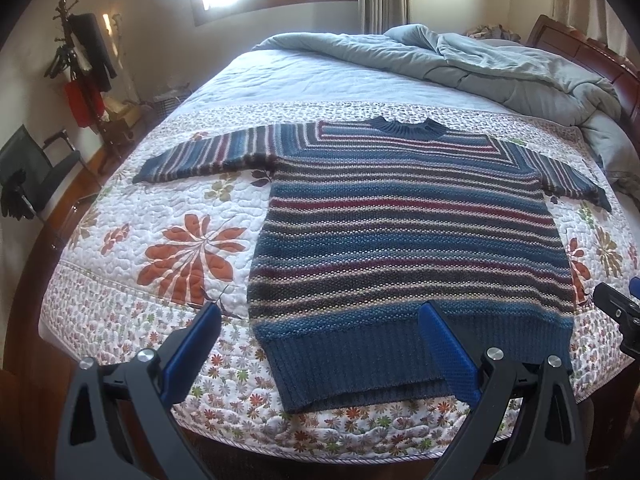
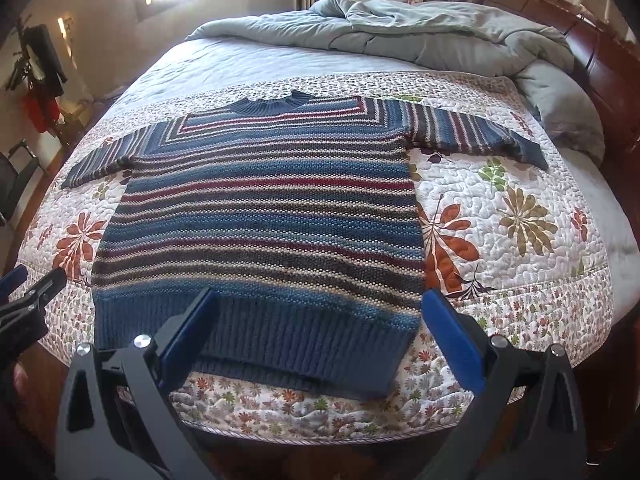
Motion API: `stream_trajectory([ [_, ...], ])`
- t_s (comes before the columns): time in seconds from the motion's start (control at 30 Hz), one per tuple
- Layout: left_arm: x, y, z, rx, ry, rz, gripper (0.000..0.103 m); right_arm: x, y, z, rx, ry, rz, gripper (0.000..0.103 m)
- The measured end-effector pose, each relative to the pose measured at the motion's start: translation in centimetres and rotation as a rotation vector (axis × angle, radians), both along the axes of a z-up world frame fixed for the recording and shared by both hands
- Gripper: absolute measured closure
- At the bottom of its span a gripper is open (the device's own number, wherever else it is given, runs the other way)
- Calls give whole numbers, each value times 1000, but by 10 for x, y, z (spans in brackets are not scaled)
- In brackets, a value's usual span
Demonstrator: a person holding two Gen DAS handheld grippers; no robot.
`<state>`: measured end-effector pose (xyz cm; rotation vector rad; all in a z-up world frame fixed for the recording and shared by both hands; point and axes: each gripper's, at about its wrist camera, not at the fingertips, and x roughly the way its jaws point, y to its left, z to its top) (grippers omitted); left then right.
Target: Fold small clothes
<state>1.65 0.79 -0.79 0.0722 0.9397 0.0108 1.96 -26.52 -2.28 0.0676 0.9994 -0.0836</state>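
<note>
Sweater (image 1: 408, 232) hem between open left claw (image 1: 320, 344).

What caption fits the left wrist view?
Open left gripper hovers at hem of striped sweater laid flat on floral quilt.

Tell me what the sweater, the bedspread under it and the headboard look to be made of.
Sweater: knitted yarn, probably wool or acrylic; visible stitches, ribbed hem.
Bedspread: quilted printed fabric, likely cotton; puffy stitched swirls, matte.
Headboard: dark reddish wood, seemingly varnished; it shines.
</note>
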Motion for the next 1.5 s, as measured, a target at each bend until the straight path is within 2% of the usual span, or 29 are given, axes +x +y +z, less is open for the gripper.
stream_trajectory([
  [0.57,3,-2,0,3,3,-3,4,4,-1,-5,18,15,9,3],
  [0.9,4,-3,-1,5,2,-5,4,4,-4,-5,63,19,6,3],
  [1.5,5,-1,-1,7,2,-2,4,3,-3,-7,40,13,9,3],
])
